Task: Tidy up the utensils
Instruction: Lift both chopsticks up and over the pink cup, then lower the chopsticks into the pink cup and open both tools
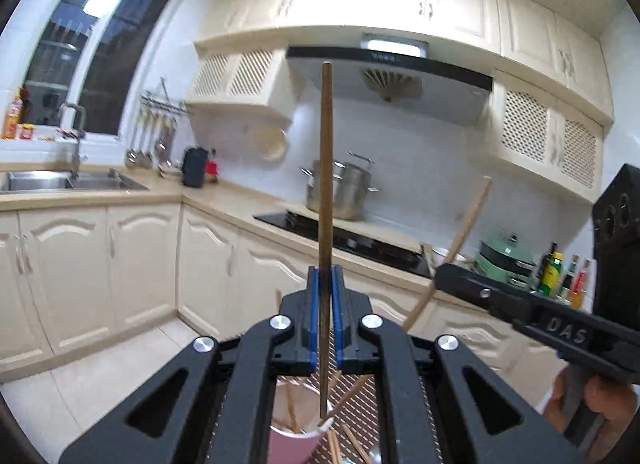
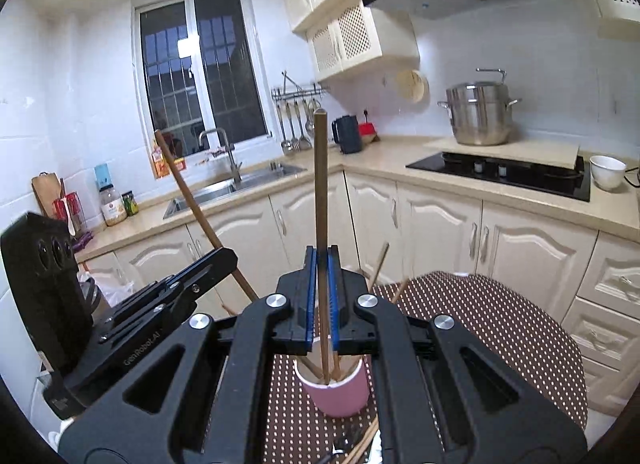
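Note:
My left gripper [image 1: 325, 280] is shut on a dark wooden chopstick [image 1: 326, 184], held upright with its lower tip over the pink cup [image 1: 294, 444]. My right gripper [image 2: 322, 260] is shut on another wooden chopstick [image 2: 320, 184], upright, its lower end inside the pink cup [image 2: 336, 396]. The cup holds several chopsticks. The right gripper shows in the left wrist view [image 1: 444, 272] with its light chopstick [image 1: 468, 224]. The left gripper shows in the right wrist view [image 2: 224, 260] with its chopstick [image 2: 192, 200].
The cup stands on a round table with a brown dotted cloth [image 2: 480, 328]. Loose chopsticks [image 1: 352, 444] lie on the cloth beside the cup. Kitchen counter, sink [image 2: 224, 188], stove [image 2: 500, 172] and steel pot [image 2: 478, 116] stand behind.

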A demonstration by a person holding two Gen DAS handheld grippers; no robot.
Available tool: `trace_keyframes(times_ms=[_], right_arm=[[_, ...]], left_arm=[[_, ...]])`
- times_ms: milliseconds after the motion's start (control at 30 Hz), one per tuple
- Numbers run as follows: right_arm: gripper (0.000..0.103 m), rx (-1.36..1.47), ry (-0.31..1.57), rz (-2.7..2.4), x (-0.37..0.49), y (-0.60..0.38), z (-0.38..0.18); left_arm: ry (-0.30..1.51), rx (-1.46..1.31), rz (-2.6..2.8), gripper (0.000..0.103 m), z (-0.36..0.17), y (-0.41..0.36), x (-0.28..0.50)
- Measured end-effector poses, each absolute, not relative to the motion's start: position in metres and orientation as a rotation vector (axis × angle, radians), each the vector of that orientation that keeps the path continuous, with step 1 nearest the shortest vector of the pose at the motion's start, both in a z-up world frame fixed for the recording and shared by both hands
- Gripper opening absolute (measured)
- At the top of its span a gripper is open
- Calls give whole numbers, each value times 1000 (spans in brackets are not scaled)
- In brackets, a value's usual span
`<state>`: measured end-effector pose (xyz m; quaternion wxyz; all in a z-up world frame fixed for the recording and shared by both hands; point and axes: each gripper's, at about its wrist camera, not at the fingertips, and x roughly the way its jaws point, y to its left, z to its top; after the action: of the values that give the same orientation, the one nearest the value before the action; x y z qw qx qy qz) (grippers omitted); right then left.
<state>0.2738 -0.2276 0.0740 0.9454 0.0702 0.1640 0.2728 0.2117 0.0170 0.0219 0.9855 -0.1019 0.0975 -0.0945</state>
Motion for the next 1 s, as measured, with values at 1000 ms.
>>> trace_keyframes(times_ms=[1000], right_arm=[[6, 131, 498, 527, 290, -208, 13]], left_arm=[[393, -153, -145, 22, -36, 9, 233]])
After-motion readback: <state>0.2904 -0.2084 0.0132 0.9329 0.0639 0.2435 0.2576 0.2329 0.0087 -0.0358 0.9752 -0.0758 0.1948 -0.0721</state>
